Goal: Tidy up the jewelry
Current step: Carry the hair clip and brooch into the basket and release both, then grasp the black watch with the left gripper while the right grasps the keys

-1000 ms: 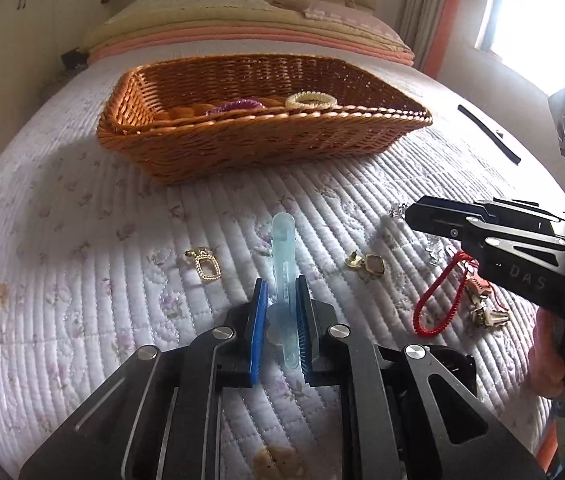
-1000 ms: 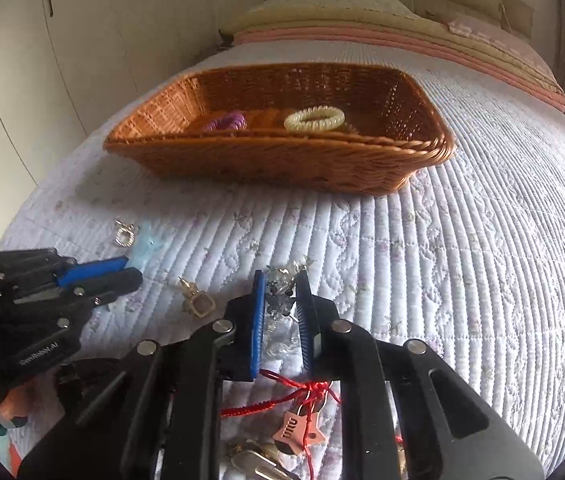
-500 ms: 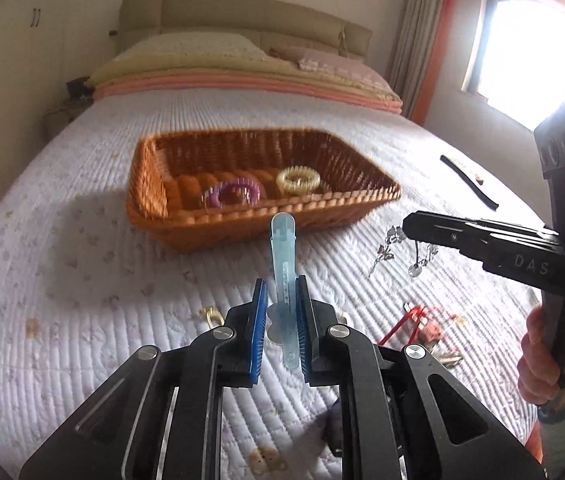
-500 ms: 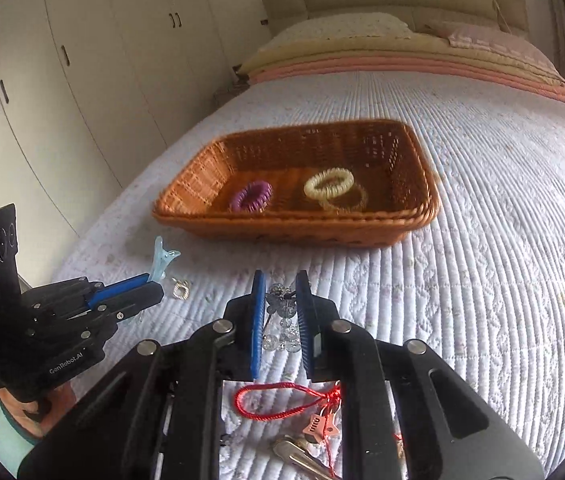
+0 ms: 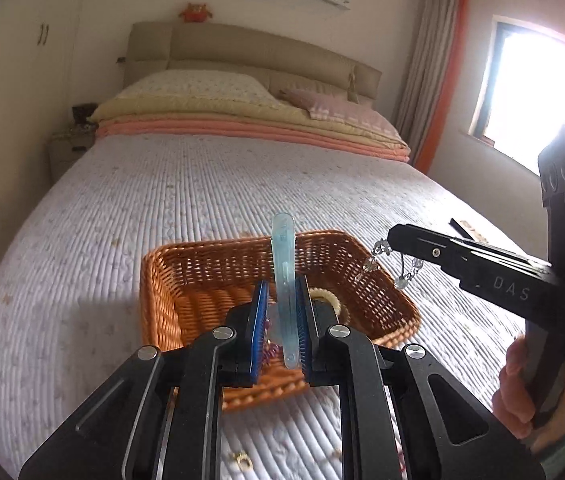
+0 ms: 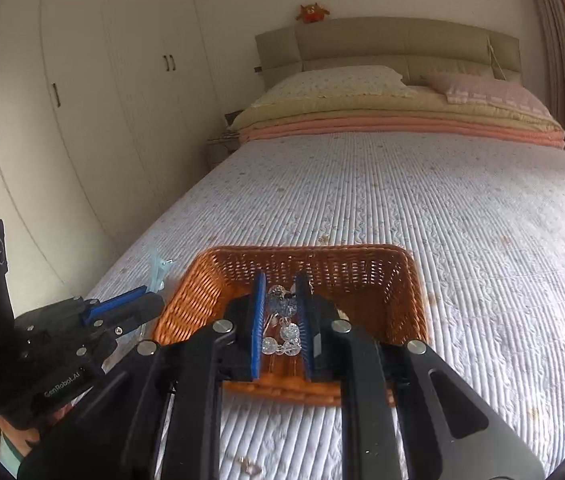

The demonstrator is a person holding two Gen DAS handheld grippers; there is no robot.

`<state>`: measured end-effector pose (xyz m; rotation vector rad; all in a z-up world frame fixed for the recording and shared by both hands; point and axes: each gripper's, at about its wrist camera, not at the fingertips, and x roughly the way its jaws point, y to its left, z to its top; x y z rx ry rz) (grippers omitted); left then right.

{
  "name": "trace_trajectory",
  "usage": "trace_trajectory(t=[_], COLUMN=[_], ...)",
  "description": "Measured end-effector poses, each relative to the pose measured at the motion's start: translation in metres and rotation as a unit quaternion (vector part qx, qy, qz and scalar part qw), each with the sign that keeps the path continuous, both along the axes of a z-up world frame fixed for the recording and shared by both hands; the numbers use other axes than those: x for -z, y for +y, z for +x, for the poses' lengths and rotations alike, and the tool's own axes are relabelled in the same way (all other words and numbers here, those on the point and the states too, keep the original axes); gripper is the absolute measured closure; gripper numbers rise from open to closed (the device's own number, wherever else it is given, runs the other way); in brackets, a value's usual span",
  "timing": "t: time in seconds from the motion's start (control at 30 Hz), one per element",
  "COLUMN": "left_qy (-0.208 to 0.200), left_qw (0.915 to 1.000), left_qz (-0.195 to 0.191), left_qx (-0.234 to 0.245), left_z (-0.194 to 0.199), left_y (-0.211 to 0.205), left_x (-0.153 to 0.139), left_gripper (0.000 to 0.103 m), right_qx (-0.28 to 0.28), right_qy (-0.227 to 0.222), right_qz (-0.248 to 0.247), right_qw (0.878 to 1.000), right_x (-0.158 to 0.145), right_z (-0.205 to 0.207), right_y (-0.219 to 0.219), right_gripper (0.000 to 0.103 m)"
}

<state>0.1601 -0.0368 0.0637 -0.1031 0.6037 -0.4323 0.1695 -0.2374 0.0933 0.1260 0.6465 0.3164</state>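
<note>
Our left tongs pinch a pale blue hair clip above the wicker basket. Our right tongs pinch a crystal bead bracelet, the basket just beyond them.

daylit | window blown out | fisheye edges dark | basket motion-blurred

the basket has its near wall hidden behind the left gripper, whose fingers cover most of a purple item. a small gold piece on the bed below the basket is too small to tell. the right hand is cut by the frame edge.
</note>
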Motion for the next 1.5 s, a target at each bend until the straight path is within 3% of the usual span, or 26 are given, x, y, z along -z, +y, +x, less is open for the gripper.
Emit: trace_trajectory(t=[0.23, 0.37, 0.7, 0.77, 0.87, 0.93, 1.03, 1.27, 1.37, 1.5], left_qy=[0.076, 0.103, 0.120, 0.117, 0.104, 0.096, 0.065, 0.006, -0.004, 0.008], left_qw=[0.9969, 0.9944, 0.9921, 0.9924, 0.9942, 0.9953, 0.9979, 0.9993, 0.9989, 0.9987], left_qz=[0.005, 0.019, 0.037, 0.038, 0.026, 0.016, -0.002, -0.016, -0.017, -0.018], left_qx=[-0.018, -0.017, -0.009, -0.009, -0.005, -0.001, 0.007, 0.035, 0.043, 0.047], left_z=[0.064, 0.079, 0.077, 0.074, 0.061, 0.049, 0.018, -0.067, -0.101, -0.135], left_y=[0.002, -0.002, -0.009, -0.008, -0.002, 0.003, 0.010, 0.015, 0.015, 0.016], left_x=[0.046, 0.068, 0.082, 0.079, 0.067, 0.056, 0.029, -0.028, -0.035, -0.019], left_gripper=[0.091, 0.091, 0.090, 0.079, 0.076, 0.070, 0.061, 0.053, 0.050, 0.050], right_qx=[0.018, 0.018, 0.018, 0.022, 0.019, 0.019, 0.014, 0.003, -0.007, -0.014], right_qy=[0.073, 0.102, 0.128, 0.132, 0.141, 0.136, 0.110, 0.047, 0.023, 0.019], right_qz=[0.010, -0.002, -0.008, -0.004, 0.021, 0.031, 0.030, 0.038, 0.033, 0.015], right_qw=[0.997, 0.995, 0.992, 0.991, 0.990, 0.990, 0.993, 0.998, 0.999, 1.000], right_x=[0.047, 0.071, 0.097, 0.098, 0.092, 0.083, 0.057, -0.008, -0.024, -0.018], right_z=[0.067, 0.085, 0.089, 0.088, 0.083, 0.075, 0.049, -0.031, -0.073, -0.111], right_y=[-0.001, 0.006, 0.011, 0.009, 0.000, -0.005, -0.011, -0.019, -0.024, -0.029], right_gripper=[0.090, 0.090, 0.090, 0.089, 0.083, 0.073, 0.072, 0.072, 0.072, 0.072])
